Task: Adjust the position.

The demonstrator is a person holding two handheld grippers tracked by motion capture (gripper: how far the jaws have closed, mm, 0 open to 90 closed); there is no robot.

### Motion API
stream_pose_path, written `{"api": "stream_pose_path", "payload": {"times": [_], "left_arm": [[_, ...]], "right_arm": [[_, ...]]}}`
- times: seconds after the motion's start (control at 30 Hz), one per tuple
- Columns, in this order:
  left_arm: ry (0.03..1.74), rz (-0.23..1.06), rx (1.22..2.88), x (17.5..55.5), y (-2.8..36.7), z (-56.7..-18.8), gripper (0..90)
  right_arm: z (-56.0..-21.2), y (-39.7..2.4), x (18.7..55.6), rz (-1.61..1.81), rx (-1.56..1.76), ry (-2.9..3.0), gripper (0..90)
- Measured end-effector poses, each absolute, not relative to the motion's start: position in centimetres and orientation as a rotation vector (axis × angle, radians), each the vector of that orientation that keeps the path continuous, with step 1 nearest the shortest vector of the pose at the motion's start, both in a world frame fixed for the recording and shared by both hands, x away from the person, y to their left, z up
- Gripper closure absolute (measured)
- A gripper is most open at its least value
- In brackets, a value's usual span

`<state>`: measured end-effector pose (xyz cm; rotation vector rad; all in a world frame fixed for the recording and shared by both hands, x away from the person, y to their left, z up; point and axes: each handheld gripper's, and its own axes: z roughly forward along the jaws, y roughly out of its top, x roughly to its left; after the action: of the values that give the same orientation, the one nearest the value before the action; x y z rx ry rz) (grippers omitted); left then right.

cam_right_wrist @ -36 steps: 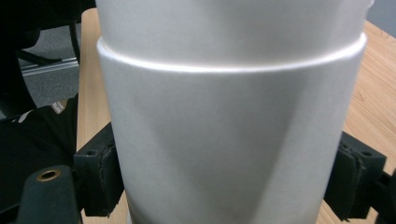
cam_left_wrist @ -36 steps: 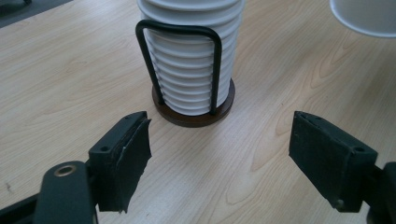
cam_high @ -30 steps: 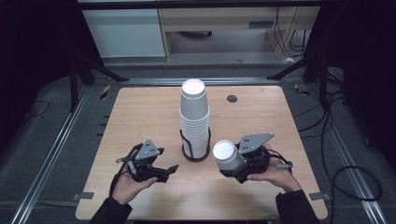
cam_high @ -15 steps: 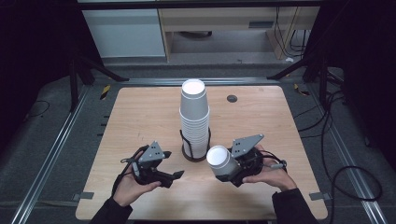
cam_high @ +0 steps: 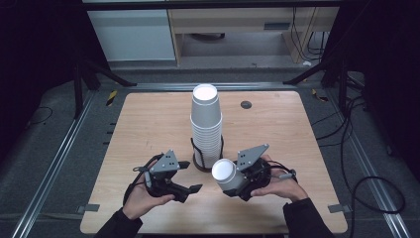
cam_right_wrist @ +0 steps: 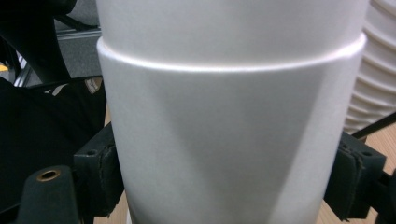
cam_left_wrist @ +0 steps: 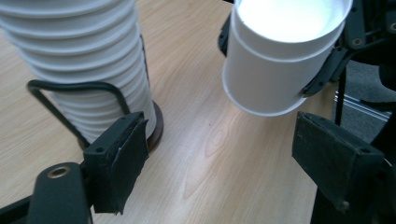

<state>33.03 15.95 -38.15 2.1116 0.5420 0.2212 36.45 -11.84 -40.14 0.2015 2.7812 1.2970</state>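
A tall stack of white paper cups [cam_high: 206, 124] stands in a black wire holder [cam_high: 198, 159] at the middle of the wooden table [cam_high: 148, 124]. Just in front and to its right, my right gripper [cam_high: 236, 184] is shut on a white cup [cam_high: 227, 174], tilted with its mouth up and to the left. A ridge runs around that cup [cam_right_wrist: 229, 126], as if two were nested. Its pads [cam_right_wrist: 100, 172] press both sides. My left gripper [cam_high: 192, 176] stands open and holds nothing; from it the held cup [cam_left_wrist: 275, 60] hangs just beyond the jaws and the stack [cam_left_wrist: 84, 60] is at the left.
A small black round disc [cam_high: 246, 104] lies on the table behind the stack, to the right. Metal rails [cam_high: 59, 148] run along both table sides. Cabinets [cam_high: 133, 34] stand beyond the far edge, and cables [cam_high: 356, 188] lie on the floor at the right.
My right gripper has carried the cup left and nearer the front edge, toward the left gripper. My left gripper has shifted right toward it. The stack has not moved.
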Motion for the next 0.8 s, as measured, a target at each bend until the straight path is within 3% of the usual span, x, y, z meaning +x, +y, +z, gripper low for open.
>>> {"api": "stream_pose_path", "payload": {"times": [0.8], "left_arm": [[0.427, 0.136, 2.140, 34.2, 11.9, -37.0, 15.6]], "right_arm": [[-40.3, -10.1, 36.8, 1.266, 0.160, 2.814, 16.3]]}}
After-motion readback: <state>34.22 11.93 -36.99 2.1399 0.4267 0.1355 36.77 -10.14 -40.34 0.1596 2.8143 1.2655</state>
